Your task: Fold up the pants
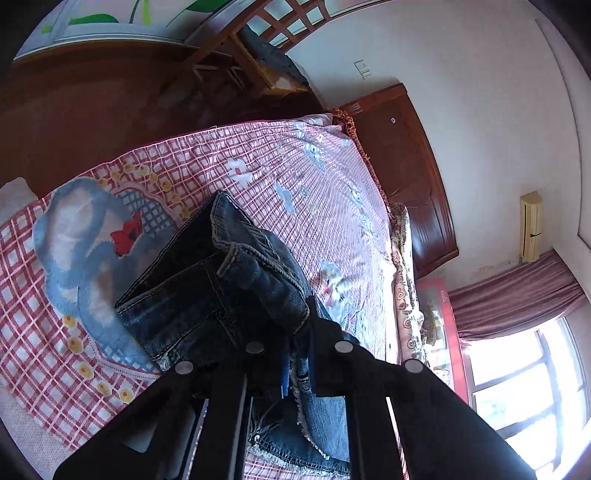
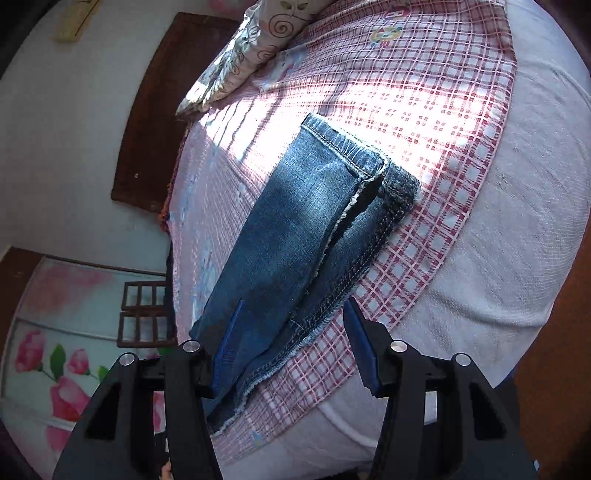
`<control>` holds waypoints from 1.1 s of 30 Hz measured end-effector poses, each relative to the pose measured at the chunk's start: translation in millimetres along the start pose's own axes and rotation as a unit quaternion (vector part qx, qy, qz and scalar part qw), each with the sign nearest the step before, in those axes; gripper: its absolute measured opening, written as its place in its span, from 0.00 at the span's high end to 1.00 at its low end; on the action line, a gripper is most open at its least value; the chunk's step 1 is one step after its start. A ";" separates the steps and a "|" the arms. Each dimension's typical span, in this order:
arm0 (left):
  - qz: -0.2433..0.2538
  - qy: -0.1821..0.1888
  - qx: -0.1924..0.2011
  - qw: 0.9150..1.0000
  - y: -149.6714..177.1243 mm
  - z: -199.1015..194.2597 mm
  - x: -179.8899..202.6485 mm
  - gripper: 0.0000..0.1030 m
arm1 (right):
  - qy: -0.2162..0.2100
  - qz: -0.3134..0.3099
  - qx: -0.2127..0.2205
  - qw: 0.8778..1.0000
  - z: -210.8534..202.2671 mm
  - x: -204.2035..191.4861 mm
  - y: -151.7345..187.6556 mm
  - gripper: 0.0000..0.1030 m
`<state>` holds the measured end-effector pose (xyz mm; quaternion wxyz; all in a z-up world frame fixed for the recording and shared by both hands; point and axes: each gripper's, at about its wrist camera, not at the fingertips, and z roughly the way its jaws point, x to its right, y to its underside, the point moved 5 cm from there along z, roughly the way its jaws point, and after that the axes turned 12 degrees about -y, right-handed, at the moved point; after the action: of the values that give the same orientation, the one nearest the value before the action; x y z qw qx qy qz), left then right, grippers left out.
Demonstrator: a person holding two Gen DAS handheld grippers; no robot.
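Dark blue jeans (image 1: 221, 288) lie on a pink checked bedspread (image 1: 288, 170). In the left wrist view the waistband end is lifted and bunched, and my left gripper (image 1: 297, 347) is shut on the denim. In the right wrist view the jeans (image 2: 295, 236) lie flat with the two legs stacked and the frayed hems at the far end. My right gripper (image 2: 295, 332) is open, one blue-padded finger (image 2: 231, 343) over the denim and the other over the bedspread (image 2: 424, 110), holding nothing.
A dark wooden headboard (image 1: 410, 177) and a patterned pillow (image 2: 255, 48) stand at the bed's head. The white mattress edge (image 2: 498, 266) drops off to the right. A wooden lattice screen (image 1: 288, 22), a window (image 1: 524, 384) and a curtain stand around the bed.
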<state>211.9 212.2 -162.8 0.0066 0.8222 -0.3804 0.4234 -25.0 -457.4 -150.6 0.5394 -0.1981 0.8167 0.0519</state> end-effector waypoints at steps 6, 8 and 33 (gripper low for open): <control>-0.006 -0.020 -0.006 1.000 -3.1 5.7 -15.4 0.94 | -0.004 0.045 0.028 0.999 14.7 15.4 -19.5 0.48; -0.003 -0.020 -0.005 1.000 -5.3 6.7 -13.6 0.94 | -0.007 0.050 0.038 0.998 19.4 17.4 -25.8 0.48; 0.075 -0.032 -0.008 0.997 -16.8 -6.2 2.5 0.93 | 0.041 -0.075 0.000 0.996 29.5 -22.6 -45.2 0.99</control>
<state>219.1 224.7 -151.9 -0.0304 0.8044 -0.4442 0.3934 25.2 -484.0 -136.5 0.5078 -0.2608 0.8210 0.0036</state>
